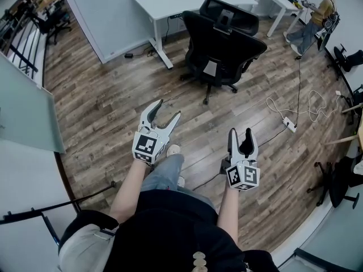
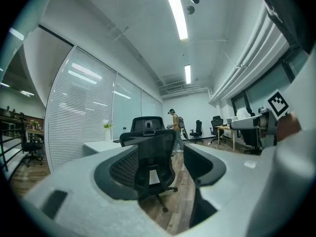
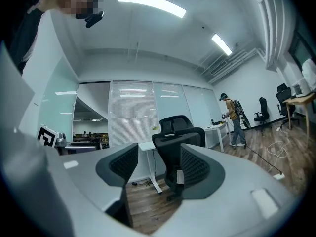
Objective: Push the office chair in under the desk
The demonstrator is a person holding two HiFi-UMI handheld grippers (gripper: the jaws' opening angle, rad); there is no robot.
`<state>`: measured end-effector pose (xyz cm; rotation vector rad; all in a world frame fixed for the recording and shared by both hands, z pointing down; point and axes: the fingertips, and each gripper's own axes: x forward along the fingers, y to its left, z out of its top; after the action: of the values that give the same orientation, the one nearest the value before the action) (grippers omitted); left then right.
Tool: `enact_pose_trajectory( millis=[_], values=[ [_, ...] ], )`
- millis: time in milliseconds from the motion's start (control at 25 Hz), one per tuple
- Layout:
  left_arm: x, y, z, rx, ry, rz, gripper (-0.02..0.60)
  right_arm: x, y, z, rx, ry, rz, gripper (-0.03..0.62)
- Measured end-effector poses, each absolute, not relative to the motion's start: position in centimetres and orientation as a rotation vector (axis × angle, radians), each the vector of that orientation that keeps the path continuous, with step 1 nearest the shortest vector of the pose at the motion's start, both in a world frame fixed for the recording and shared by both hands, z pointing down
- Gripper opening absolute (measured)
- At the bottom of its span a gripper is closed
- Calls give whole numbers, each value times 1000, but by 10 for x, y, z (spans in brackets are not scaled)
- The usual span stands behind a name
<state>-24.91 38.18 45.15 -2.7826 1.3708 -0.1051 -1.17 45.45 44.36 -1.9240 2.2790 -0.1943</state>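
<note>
Over on the left, the left gripper is held out low above the wood floor with its jaws spread wide and nothing between them. Ahead, the black office chair stands pulled out from the white desk, its back turned to the grippers and well apart from both. The right gripper sits level with the left one, jaws likewise wide and empty. Further right a white power strip lies on the floor with its cable looped beside it, and a person stands by another desk in the far corner.
</note>
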Motion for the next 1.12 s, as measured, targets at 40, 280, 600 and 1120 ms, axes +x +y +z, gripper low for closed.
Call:
enact_pose_trajectory(
  millis=[40,280,600,1120],
  values=[
    [-248,377,453,-2781,1372,-106,278,-11,450,445,-1923,2278,-197,255],
    [-240,331,466,-2784,1380,-104,278,-3,405,456,-1924,2286,-199,255],
    [-220,212,476,-2799,1362,-105,278,20,293,467,-1960,2273,-206,255],
    [-161,-18,441,-2824,1189,-117,278,63,83,439,-2023,2163,-176,255]
  ],
)
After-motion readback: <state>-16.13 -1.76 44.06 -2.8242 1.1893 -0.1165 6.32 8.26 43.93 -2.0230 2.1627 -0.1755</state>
